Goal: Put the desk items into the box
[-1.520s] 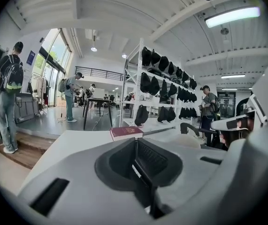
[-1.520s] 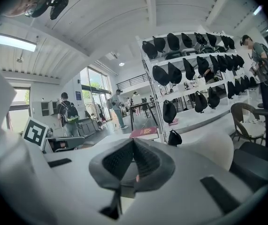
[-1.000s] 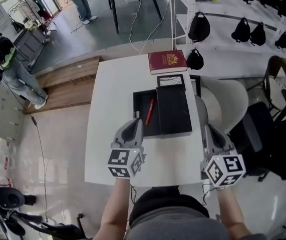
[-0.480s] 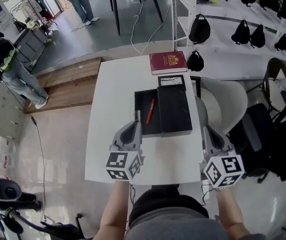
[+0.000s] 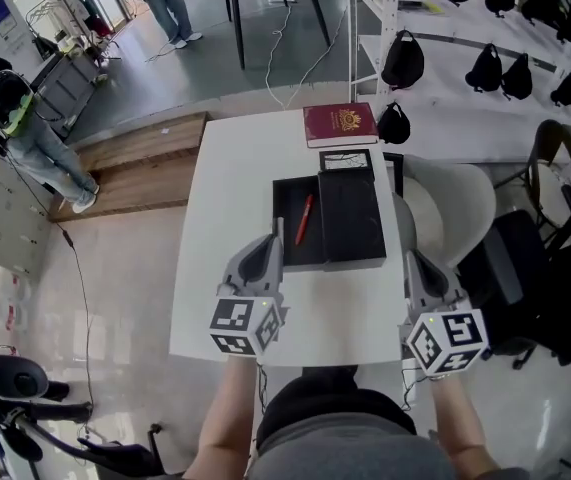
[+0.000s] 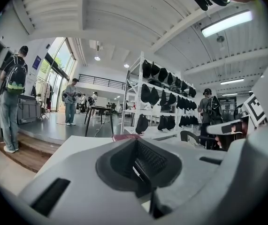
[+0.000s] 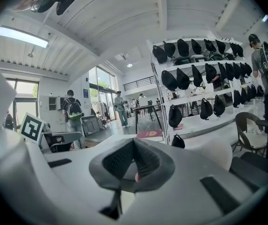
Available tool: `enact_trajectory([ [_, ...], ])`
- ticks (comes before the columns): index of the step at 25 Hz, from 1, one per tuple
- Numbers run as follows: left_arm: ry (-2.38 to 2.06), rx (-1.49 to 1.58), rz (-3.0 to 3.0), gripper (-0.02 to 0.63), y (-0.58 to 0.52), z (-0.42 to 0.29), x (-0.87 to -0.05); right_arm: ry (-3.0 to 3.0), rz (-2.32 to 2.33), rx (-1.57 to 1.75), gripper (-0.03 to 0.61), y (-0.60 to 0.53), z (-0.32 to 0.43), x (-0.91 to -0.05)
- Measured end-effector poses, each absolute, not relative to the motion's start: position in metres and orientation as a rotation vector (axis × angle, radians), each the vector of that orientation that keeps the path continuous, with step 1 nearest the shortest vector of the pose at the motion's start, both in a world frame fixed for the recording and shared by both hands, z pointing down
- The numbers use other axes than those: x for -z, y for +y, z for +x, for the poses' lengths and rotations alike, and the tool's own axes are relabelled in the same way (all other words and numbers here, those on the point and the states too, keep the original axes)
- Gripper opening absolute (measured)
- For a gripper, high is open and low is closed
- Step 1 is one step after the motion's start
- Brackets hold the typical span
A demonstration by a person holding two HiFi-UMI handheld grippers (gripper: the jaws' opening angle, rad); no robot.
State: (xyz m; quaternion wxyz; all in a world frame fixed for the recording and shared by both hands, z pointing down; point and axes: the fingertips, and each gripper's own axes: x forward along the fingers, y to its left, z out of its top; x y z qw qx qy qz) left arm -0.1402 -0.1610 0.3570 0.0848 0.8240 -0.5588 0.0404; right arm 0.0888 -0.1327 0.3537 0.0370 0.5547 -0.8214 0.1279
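Pen (image 5: pixel 303 219) (red) in box (image 5: pixel 287 240); left tool (image 5: pixel 278 231), right tool (image 5: pixel 411 259) closed.

I see the black box (image 5: pixel 283 236) open by the table's (image 5: pixel 233 183) right edge, a red pen (image 5: pixel 304 219) inside. A maroon book (image 5: pixel 340 125) lies at the far edge.

We record: table (image 5: pixel 227 218) left half bare, free passage; box (image 5: pixel 283 240) open on its left, lid (image 5: pixel 353 220) covering its right; book (image 5: pixel 339 125) at far edge.
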Motion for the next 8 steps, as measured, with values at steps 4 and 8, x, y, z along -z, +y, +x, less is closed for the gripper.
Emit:
enact_trajectory([
  [4, -1.670, -0.131, 2.456, 0.008, -0.1595, -0.1428, -0.3564, -2.523, 1.704, -0.401, 0.003, -0.1310, 0.0878, -0.3531],
  [8, -1.673, -0.137, 2.453, 0.008, -0.1579, -0.1447, -0.3557, -2.522, 1.704, -0.401, 0.003, -0.1295, 0.0872, -0.3520],
])
